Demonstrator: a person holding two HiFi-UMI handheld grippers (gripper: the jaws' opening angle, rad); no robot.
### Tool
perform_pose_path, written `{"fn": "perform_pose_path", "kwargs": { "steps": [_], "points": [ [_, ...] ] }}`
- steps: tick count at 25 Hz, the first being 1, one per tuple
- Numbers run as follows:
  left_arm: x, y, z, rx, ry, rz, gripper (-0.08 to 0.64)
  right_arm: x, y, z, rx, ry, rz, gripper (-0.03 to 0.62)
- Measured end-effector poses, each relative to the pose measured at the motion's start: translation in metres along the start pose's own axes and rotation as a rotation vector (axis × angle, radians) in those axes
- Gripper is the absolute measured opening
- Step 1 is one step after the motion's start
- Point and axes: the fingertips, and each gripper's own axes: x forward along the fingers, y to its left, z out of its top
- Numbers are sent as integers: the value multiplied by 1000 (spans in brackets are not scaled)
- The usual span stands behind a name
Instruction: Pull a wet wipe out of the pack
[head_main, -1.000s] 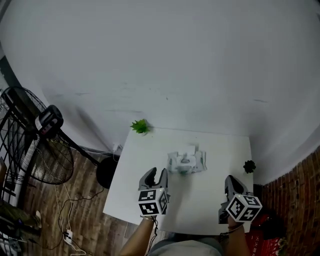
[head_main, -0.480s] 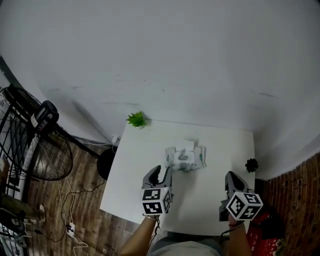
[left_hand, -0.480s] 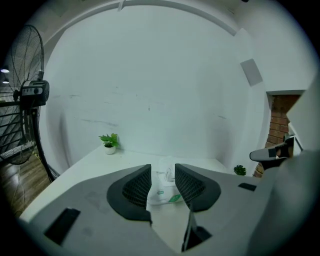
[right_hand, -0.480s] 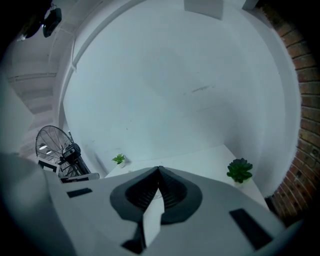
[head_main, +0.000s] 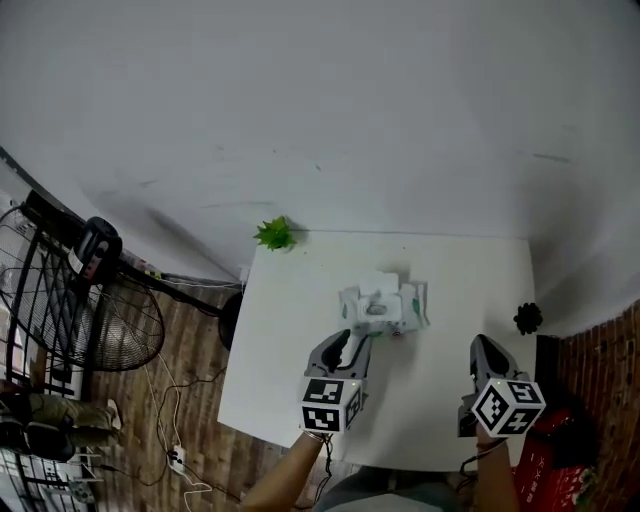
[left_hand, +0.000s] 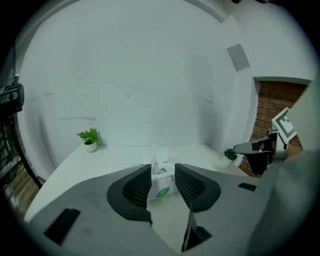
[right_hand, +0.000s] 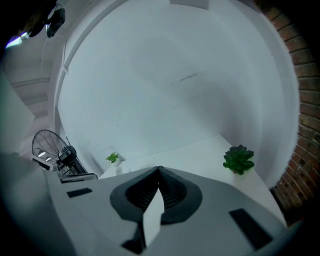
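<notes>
**Tabletop** – white, square, set against a white wall. Wooden floor to the left, brick wall to the right.

**Wet wipe pack** – white with a green mark, lying near the tabletop's middle. A white wipe stands up from its top opening.

**Left tongs** – jaws moderately apart, gripping nothing. In the left gripper view the pack shows through the gap, just ahead of the tips; whether they touch it cannot be told.

**Right tongs** – jaws pressed together with nothing between them, held over the tabletop's right near part, well apart from the pack.

**Small green plant** – in a white pot at the far left corner, clear of both tongs.

**Dark succulent** – at the right edge, near the right tongs and beyond them.

**Standing fan** – black wire cage, on the floor left of the tabletop, with cables trailing beneath it.
</notes>
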Motion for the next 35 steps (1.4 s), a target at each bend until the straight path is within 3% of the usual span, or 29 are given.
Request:
{"fn": "perform_pose_path", "kwargs": {
  "steps": [7, 13, 29, 35],
  "points": [
    [22, -17, 2, 156, 121, -156, 147, 15, -15, -25, 92, 17, -30, 2],
    [52, -30, 5, 239, 202, -264, 144, 23, -25, -34, 114, 33, -43, 2],
    [93, -12, -18, 463, 435, -342, 143, 43, -24, -52, 78, 144, 6, 2],
    [97, 0, -28, 491, 502, -349, 129, 48, -28, -50, 64, 154, 6, 2]
  ]
}}
